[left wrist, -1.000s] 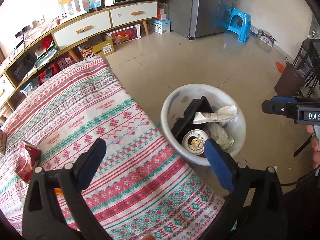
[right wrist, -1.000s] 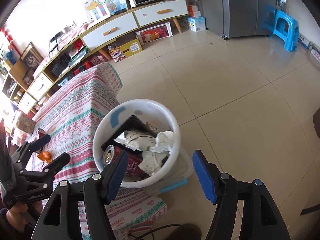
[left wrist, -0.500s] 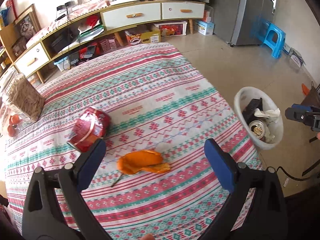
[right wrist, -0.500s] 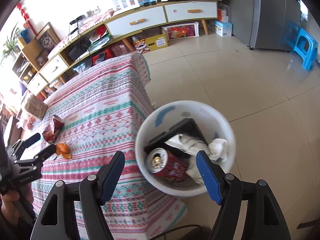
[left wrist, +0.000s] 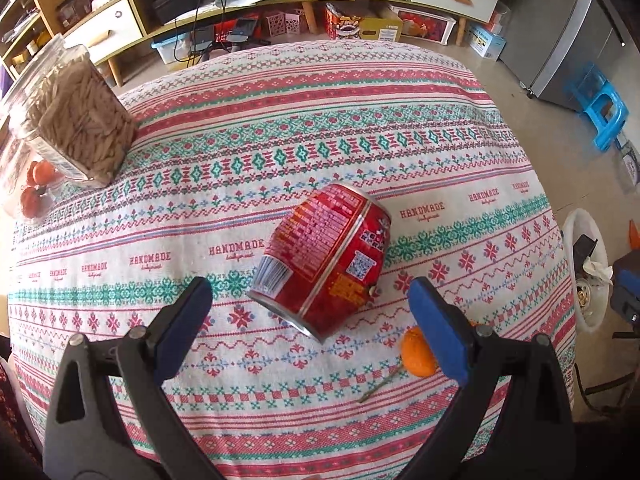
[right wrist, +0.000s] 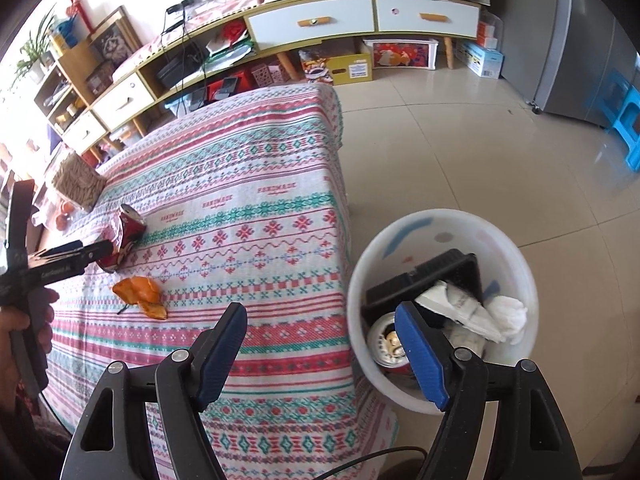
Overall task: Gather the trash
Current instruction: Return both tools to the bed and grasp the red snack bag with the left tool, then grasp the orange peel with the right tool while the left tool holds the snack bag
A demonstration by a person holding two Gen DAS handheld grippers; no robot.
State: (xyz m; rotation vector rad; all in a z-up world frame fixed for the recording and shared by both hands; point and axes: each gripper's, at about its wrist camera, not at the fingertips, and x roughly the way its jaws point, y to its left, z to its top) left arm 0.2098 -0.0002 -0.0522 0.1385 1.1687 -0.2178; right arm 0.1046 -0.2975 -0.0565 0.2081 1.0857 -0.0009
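L gripper (left wrist: pixel 310 328) hung over the table (left wrist: pixel 400 128) w/ jaws wide and nothing between the pads; the red can (left wrist: pixel 324 260) lay on its side on the patterned cloth just beyond the fingertips, open end toward the camera. The orange peel (left wrist: pixel 418 354) sat on the cloth beside the can, partly behind the L gripper's right finger, a thin stem next to it. A clear jar (left wrist: pixel 76 120) of pale strips stood at the far left edge, w/ red fruit (left wrist: pixel 34 184) beside it, prob. tomatoes, too blurred to be sure.

R gripper (right wrist: pixel 320 348) was also wide and empty, pointing down at the table's near corner, its right finger over the white bin (right wrist: pixel 440 312) on the floor. Inside the bin: another can (right wrist: pixel 386 342), a black tray (right wrist: pixel 436 276) and crumpled paper (right wrist: pixel 480 312). From the R view the L gripper was seen at the far left, held in a hand (right wrist: pixel 24 328), its tips right by the red can.
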